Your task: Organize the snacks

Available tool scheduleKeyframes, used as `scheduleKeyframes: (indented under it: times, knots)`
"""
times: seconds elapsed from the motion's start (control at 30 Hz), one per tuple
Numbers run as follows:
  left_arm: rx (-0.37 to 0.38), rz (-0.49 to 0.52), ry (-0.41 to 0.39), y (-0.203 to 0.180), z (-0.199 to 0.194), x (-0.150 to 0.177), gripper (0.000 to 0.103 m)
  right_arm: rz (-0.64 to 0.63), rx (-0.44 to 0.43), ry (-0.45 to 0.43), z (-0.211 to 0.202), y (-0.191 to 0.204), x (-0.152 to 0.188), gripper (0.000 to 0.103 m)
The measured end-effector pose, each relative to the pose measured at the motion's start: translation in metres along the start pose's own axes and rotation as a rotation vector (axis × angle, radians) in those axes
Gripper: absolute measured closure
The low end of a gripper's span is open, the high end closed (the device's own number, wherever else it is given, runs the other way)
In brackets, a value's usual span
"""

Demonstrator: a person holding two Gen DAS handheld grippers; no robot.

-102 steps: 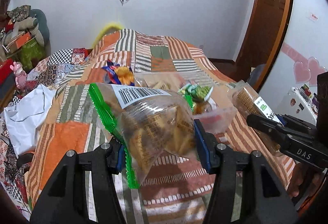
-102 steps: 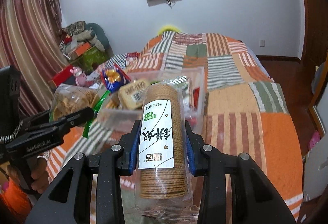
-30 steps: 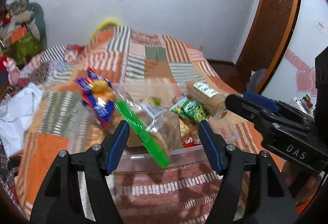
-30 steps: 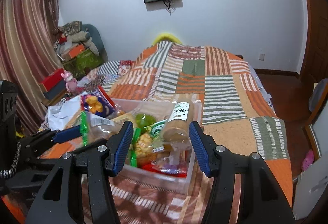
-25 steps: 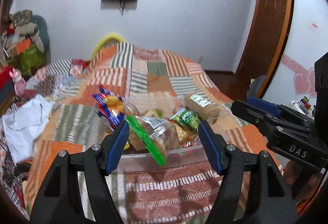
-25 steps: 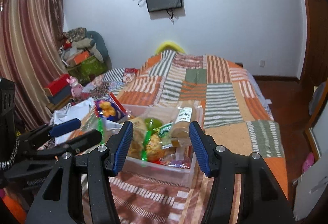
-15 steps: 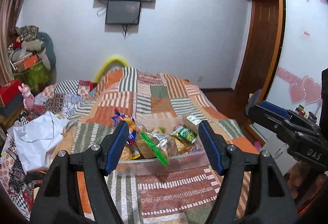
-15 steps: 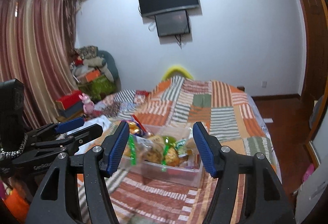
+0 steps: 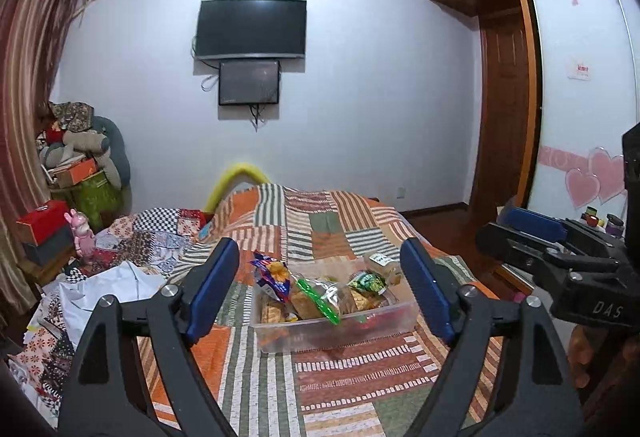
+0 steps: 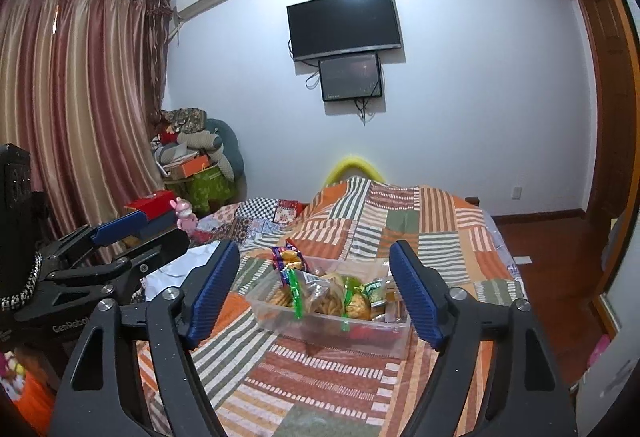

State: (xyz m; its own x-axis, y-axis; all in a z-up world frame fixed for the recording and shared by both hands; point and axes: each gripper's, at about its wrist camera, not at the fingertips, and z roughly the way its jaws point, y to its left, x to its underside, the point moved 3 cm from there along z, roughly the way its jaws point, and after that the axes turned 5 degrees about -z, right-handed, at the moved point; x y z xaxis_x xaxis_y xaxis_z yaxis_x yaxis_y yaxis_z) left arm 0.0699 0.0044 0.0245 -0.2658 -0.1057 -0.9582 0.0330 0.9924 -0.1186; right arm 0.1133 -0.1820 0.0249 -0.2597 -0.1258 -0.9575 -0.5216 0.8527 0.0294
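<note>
Snacks: packets (image 9: pixel 320 297) heaped in clear bin (image 9: pixel 332 329), mid-bed, sitting on quilt (image 9: pixel 340 369); seem all gathered, none loose on quilt that I can see.
Handling (judged): light, soft, crinkly film; contents brittle (crackers, biscuits) so squeeze gently. Film prob. slippery; take by sealed edge or across narrow body, not flat face.
Cracker bag: clear film w/ green zip strip (image 9: pixel 318 300), lies diagonal on top of heap; strip = stiffest bit, best hold.
Blue/orange packet: (image 9: pixel 272 275) stands up at bin's left-rear corner, pokes over rim; glossy foil look.
Green packet: (image 9: pixel 366 283) small, right-centre, leans on others.
Biscuit roll: (image 9: pixel 380 263) cylinder in clear wrap w/ white label, far right rear; rigid-ish, would roll if laid free.
Bin: translucent plastic, rectangular, thin walls, prob. flexes; loaded but likely still light. Lift by both short ends.
Bin in R view: (image 10: pixel 332 325) same heap, green strips visible.
Quilt: patchwork, orange/green/white stripes, soft, uneven under bin so bin may tip if pushed.
L gripper: (image 9: pixel 320 293) jaws wide apart, holds nothing, well back from bin; blue ribbed pads.
R gripper: (image 10: pixel 314 293) jaws wide apart, nothing held, also well back.
Room: TV (image 9: pixel 252 29) on white wall, curtain (image 10: pixel 76 117) left, wardrobe (image 9: pixel 508 77) right.
</note>
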Motion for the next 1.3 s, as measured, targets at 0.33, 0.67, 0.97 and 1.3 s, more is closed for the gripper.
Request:
scheduleKeyframes:
  times: [0.33,0.67,0.97,1.3]
  knots:
    - [-0.006,-0.014,-0.040,0.001,-0.014,0.005,0.002,0.009,0.049,-0.033,-0.011,-0.003,0.004,0.012]
    - [0.011,-0.004,-0.058,-0.007,-0.022,0.008,0.000,0.003,0.055,-0.068,-0.025,0.003,0.009,0.000]
    - [0.010,-0.016,-0.046,-0.007,-0.019,0.011,0.000,0.013,0.049,-0.059,-0.024,0.003,0.013,0.000]
    - [0.013,-0.017,-0.030,-0.007,-0.016,0.015,0.000,0.024,0.043,-0.054,-0.025,0.001,0.013,0.000]
